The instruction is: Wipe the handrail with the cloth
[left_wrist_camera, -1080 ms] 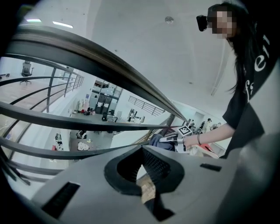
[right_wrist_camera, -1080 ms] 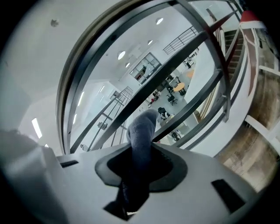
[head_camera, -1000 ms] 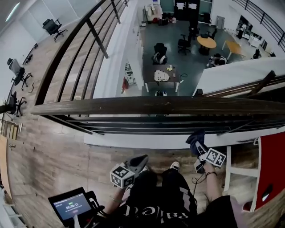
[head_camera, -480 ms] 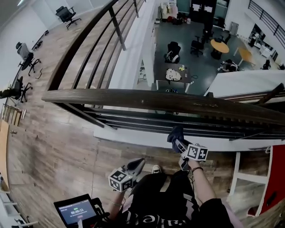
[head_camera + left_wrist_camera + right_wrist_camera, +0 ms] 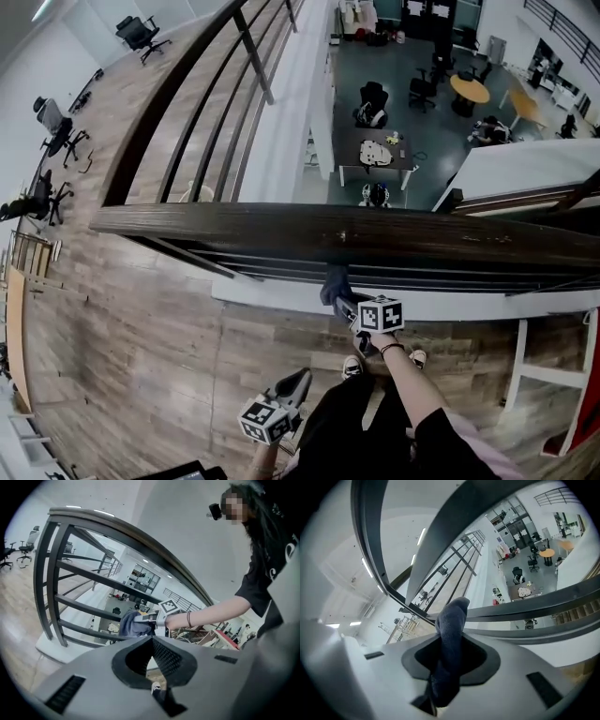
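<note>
The dark wooden handrail (image 5: 309,234) runs across the head view, with thin dark bars beneath it. My right gripper (image 5: 345,300) is held just below those bars and is shut on a dark blue cloth (image 5: 335,281). The cloth stands up out of the jaws (image 5: 452,616) below the rail (image 5: 454,531) and does not touch it. My left gripper (image 5: 293,384) hangs low by the person's legs, shut with nothing in it. In the left gripper view, the handrail (image 5: 140,541) curves overhead, and the right gripper (image 5: 149,617) and cloth (image 5: 130,623) sit by the lower bars.
Beyond the railing is a drop to a lower floor with desks and chairs (image 5: 375,150). A second railing run (image 5: 178,103) leads away at the left. Office chairs (image 5: 56,127) stand on the wooden floor. A white shelf frame (image 5: 525,366) stands at right.
The right gripper with the cloth has moved left along the railing and a little closer under the bars. The left gripper has dropped lower in view; the tablet has slid out of frame.
</note>
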`<state>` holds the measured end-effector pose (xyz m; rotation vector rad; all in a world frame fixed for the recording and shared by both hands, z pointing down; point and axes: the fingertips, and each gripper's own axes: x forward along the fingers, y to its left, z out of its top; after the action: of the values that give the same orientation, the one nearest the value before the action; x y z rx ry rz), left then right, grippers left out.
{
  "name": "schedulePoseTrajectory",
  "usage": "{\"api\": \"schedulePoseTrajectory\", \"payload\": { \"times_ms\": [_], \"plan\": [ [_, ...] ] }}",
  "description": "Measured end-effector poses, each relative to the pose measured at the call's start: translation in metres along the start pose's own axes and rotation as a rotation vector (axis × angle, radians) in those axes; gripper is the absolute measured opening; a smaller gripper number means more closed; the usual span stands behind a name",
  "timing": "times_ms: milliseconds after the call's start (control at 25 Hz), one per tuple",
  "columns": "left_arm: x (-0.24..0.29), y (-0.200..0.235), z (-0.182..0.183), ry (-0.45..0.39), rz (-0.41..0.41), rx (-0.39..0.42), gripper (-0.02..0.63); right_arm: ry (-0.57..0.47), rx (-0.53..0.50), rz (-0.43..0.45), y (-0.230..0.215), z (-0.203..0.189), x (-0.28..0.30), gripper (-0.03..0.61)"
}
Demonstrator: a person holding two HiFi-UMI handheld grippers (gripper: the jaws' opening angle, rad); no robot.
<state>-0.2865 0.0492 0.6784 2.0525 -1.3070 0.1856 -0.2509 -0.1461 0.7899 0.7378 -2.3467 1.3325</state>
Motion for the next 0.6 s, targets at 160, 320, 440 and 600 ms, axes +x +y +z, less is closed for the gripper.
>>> {"api": "schedulePoseTrajectory", "payload": {
  "times_ms": [160,320,440,600],
  "plan": [
    [-0.01,0.021,-0.014,0.032,0.039,-0.02,0.0,0.037,-0.047,-0.011,-0.003,0.001,0.038,0.092],
    [-0.006,0.026,-0.014,0.041,0.045,-0.028,0.0,0.069,-0.049,-0.074,-0.028,0.0,0.044,0.092],
    [0.001,0.024,-0.01,0.049,0.034,-0.017,0.0,0.059,-0.009,-0.113,-0.048,0.001,0.033,0.092],
    [0.028,-0.004,-0.005,0.062,0.005,0.001,0.0,0.028,0.048,-0.155,-0.088,0.006,-0.012,0.092]
  ]
}}
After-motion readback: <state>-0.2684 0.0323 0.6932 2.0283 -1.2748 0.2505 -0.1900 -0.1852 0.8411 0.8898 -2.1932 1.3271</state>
